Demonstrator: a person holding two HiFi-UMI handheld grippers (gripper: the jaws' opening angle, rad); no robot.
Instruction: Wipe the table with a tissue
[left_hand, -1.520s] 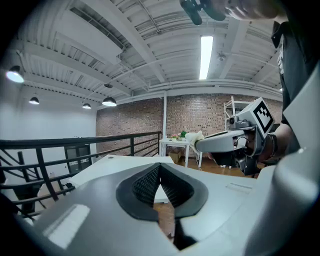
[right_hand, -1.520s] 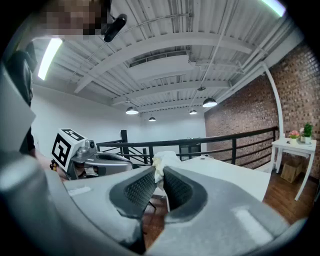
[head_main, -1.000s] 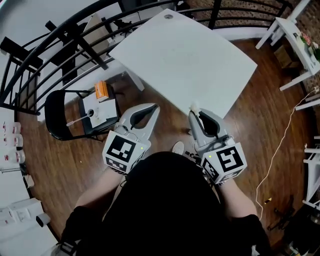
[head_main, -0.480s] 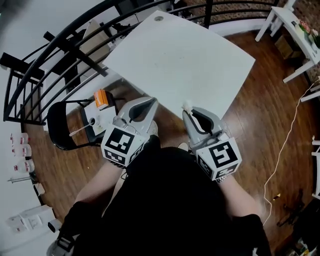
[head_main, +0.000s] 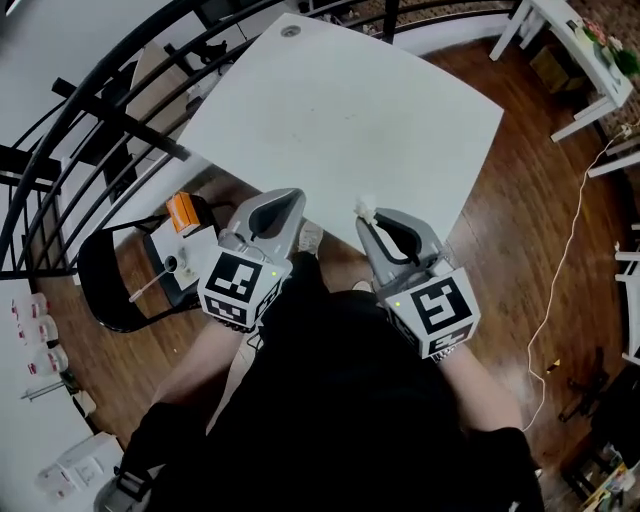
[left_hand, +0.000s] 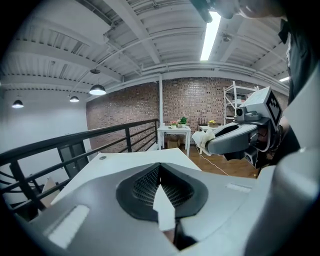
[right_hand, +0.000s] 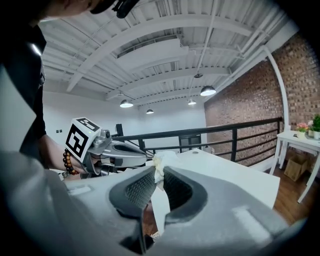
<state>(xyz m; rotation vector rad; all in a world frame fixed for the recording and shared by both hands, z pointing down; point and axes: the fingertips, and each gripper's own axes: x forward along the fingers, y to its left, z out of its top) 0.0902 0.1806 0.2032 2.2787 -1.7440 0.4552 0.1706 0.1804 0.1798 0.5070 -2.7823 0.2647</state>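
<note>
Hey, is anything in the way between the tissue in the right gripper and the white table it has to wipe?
Nothing visible. The right gripper pinches the crumpled white tissue at the near edge of the square white table, whose top ahead looks bare. The shut left gripper sits off to its side.

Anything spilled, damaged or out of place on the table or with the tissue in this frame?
Nothing stands out. The white table shows no spill or damage. The tissue is pinched in the right gripper at the table's near edge, and the left gripper is shut and empty.
</note>
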